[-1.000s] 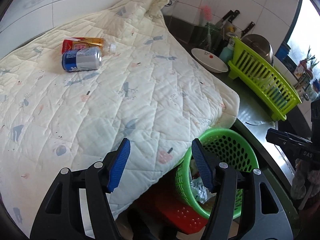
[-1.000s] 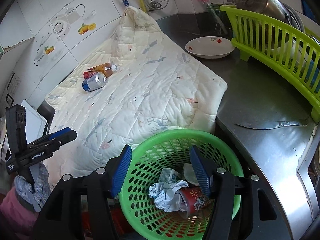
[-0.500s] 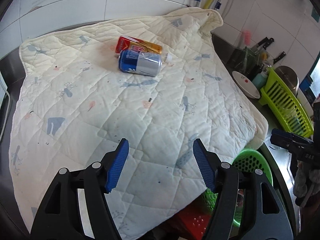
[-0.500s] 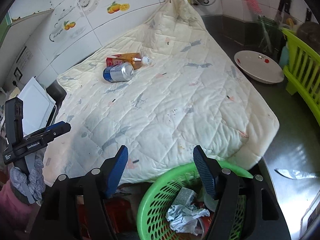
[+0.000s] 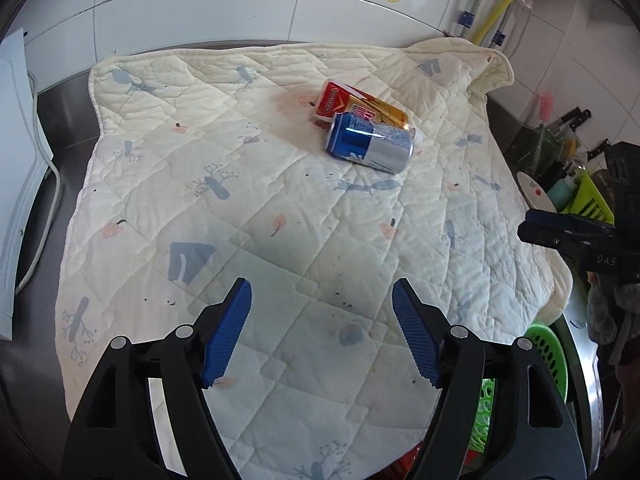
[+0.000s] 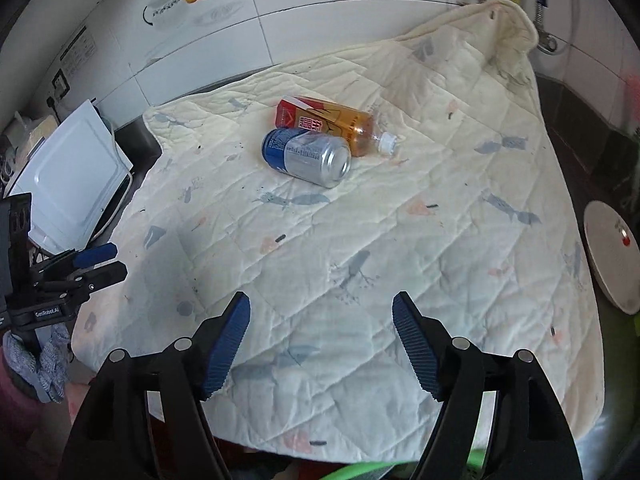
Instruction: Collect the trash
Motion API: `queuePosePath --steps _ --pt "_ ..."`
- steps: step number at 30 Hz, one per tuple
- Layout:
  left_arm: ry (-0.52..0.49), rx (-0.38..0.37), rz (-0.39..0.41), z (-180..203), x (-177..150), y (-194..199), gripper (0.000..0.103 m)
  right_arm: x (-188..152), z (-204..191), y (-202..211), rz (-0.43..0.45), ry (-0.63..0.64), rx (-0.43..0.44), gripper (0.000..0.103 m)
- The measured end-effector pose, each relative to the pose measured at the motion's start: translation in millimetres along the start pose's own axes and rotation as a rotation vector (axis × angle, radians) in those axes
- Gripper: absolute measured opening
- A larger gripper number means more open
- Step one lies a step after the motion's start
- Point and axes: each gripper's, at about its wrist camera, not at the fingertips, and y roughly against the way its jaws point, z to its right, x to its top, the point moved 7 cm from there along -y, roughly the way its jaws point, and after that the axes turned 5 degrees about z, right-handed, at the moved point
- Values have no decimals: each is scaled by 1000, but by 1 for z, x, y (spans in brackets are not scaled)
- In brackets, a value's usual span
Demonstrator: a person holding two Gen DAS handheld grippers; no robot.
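Progress: two pieces of trash left on the quilt [image 5: 280, 208]; a blue-and-silver can [image 5: 370, 143] lying on its side, touching a tea bottle [image 5: 360, 106] just behind it, both toward the far part of the quilt near the tiled wall; neither picked up yet. The green basket [image 5: 548, 354] sits past the quilt's near right edge, only its rim in the left view, contents hidden now; judged partly done, these two items remaining.

Grippers: left gripper [image 5: 322, 330] empty, jaws opening, nothing between them but bare quilt; right gripper [image 6: 322, 340] likewise empty, jaws opening over bare quilt, well short of the can [image 6: 308, 156] and bottle [image 6: 332, 124].

Change from a second ago: then both cameras looked at the basket, the right one straight into it, with crumpled paper and a red cup inside; now both face the quilt and the basket has slid to the picture edge; can and bottle appear larger and more central; jaws stand wider.
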Motion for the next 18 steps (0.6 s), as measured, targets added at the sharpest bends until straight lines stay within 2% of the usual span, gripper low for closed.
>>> queuePosePath --steps 11,18 --pt "54 34 -14 -42 7 -11 74 79 -21 -85 -85 225 69 75" --pt "79 55 -26 -63 8 -20 74 117 -16 -139 -136 329 43 76"
